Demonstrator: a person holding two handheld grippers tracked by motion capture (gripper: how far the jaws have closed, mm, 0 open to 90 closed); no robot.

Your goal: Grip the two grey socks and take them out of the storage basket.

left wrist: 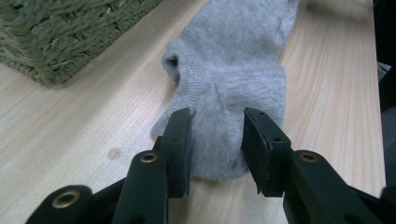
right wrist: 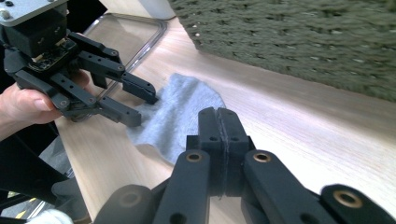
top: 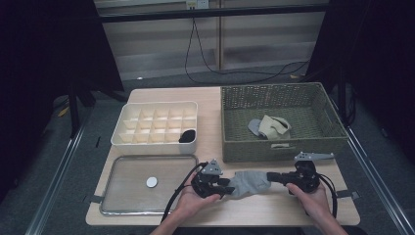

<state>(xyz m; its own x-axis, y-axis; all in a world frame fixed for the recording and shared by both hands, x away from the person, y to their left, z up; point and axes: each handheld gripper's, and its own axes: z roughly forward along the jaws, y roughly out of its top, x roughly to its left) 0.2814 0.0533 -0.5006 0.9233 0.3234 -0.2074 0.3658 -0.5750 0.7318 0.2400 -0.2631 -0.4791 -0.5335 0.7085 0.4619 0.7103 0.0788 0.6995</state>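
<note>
A grey sock lies flat on the wooden table between my two grippers, just in front of the basket. My left gripper is at its left end. In the left gripper view the jaws stand apart, one on each side of the sock's end, and the pads do not press it. My right gripper meets the sock's right end. In the right gripper view its jaws are shut, with a thin line of grey cloth between the pads. The sock runs from there to the left gripper.
A woven basket with a pale and a grey sock stands behind the grippers. A white divided organiser holds a black bundle. A metal tray with a white disc lies at the front left.
</note>
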